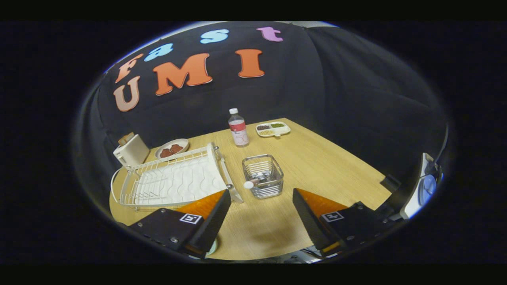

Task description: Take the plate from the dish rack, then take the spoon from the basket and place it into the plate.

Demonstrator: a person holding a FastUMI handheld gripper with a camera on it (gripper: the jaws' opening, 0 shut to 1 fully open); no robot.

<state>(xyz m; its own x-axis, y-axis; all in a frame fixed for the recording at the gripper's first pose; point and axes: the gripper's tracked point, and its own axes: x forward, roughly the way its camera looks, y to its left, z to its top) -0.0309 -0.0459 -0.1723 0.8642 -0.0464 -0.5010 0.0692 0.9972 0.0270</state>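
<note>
Gripper point(261, 206) fingers are wide apart, holding nothing, and just ahead of them the spoon point(257, 181) lies in the wire basket point(263, 176), its round end poking out toward the empty dish rack point(174, 180) beside it.

On the table point(317, 166), the dish rack point(174, 180) sits at nine o'clock of the basket point(263, 176); a bottle point(238, 127) at twelve, a divided tray point(273, 129) at one, a toaster point(131, 150) beyond the rack.

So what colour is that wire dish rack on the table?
White: the dish rack is white wire on a white tray, clearest in the gripper view, just beyond the open gripper.
</note>
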